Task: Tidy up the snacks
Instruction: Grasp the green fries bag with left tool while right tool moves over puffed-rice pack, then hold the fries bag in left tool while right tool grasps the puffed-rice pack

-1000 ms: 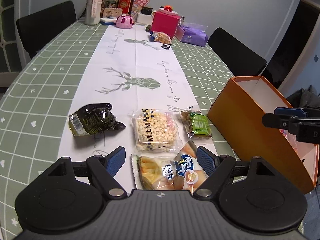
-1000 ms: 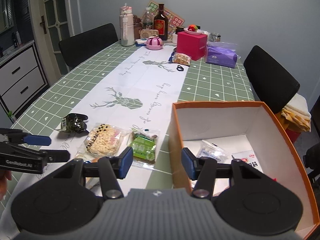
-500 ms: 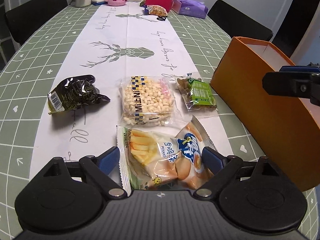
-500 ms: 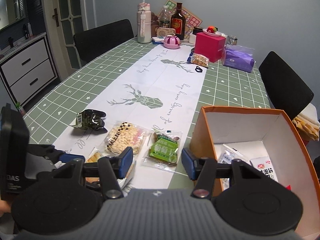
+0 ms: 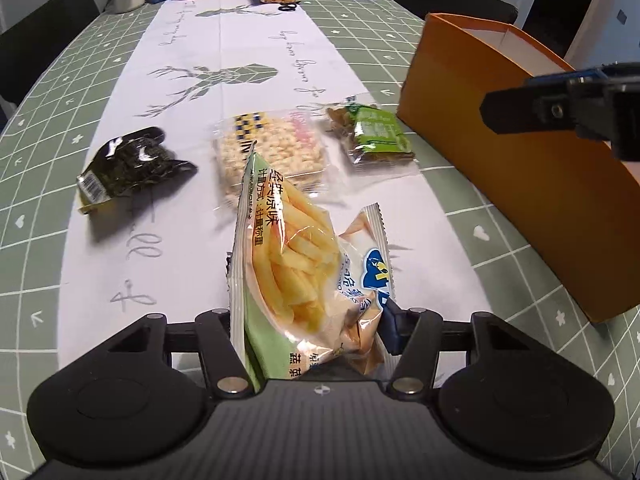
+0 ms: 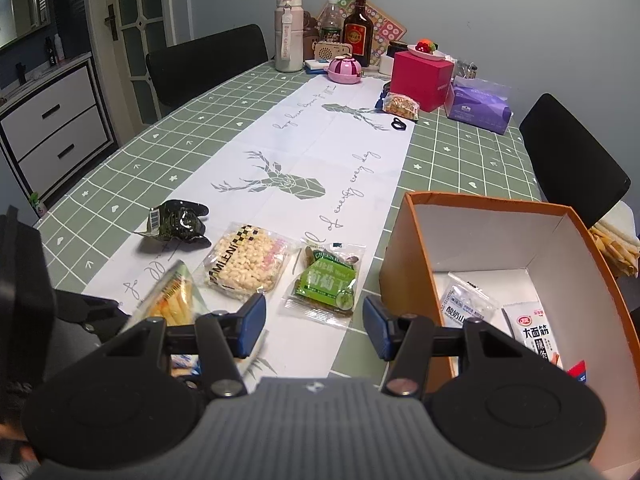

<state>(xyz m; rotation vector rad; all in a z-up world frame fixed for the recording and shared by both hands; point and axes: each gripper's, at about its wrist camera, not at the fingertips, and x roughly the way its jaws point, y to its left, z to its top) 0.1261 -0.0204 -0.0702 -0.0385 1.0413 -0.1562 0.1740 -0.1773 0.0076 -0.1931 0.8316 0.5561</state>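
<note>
The left gripper [image 5: 310, 330] fingers are closing, crumpling the chip bag [image 5: 304, 264] upward.

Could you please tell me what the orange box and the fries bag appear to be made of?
Orange box: likely cardboard, matte; thin stiff walls, folded corners, plain white inside. Fries bag: probably glossy plastic film; it shines, crumples between the left claw's closing jaws, and has a crimped, serrated edge.

On the tabletop [image 6: 120, 168], the puffed-rice pack [image 6: 246, 266] lay between the seaweed packet [image 6: 176, 222] at nine o'clock and raisin packet [image 6: 328, 282]; the box [image 6: 404, 252] stood at three o'clock.
</note>
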